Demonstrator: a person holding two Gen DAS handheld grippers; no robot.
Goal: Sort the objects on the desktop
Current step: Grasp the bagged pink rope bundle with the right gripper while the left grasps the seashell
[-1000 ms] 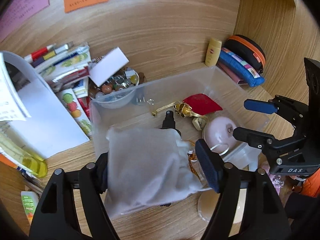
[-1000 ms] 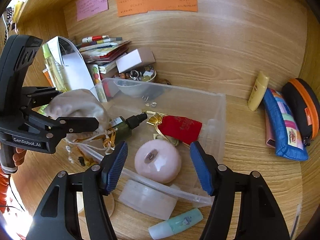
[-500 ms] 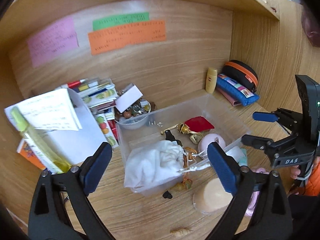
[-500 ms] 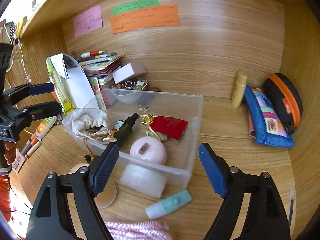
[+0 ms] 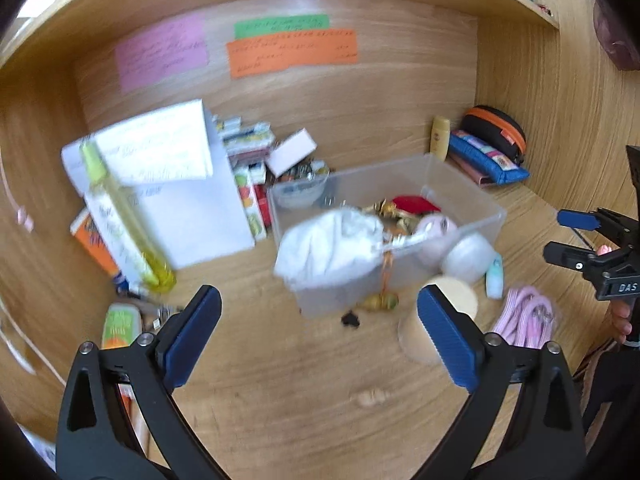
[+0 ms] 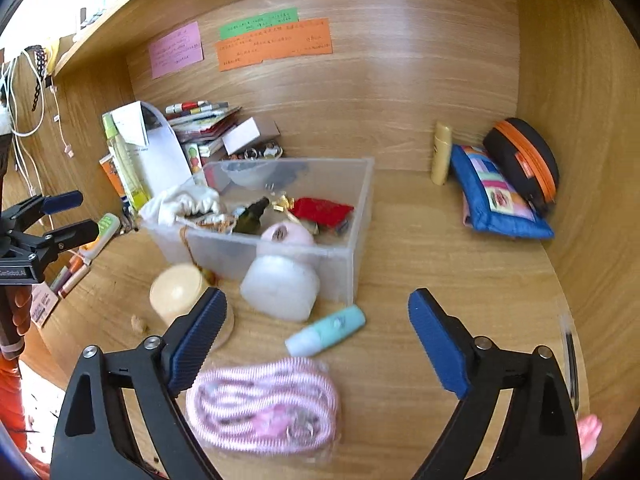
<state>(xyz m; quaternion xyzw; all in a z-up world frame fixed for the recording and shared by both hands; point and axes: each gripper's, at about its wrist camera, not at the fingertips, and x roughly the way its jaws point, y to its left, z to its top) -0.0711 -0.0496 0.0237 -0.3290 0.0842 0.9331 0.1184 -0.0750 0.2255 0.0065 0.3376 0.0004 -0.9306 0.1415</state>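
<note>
- White pouch (image 5: 336, 240) slumped over bin (image 6: 360, 208) corner at mid-desk: soft, light, best pinched at gathered neck.
- Pink cord (image 6: 260, 404) at front edge: limp, easily grabbed mid-coil.
- Left gripper (image 5: 320, 332) and right gripper (image 6: 316, 338): jaws just opened wide, nothing between.
- "DAS" legible on right gripper; wall notes unreadable.

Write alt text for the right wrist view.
Open black tongs with blue pads hang over a wooden desk, nothing between them. Ahead, a clear plastic bin holds a white cloth pouch, a dark green bottle and a red pouch; a pink-and-white coiled cord lies nearest.
</note>
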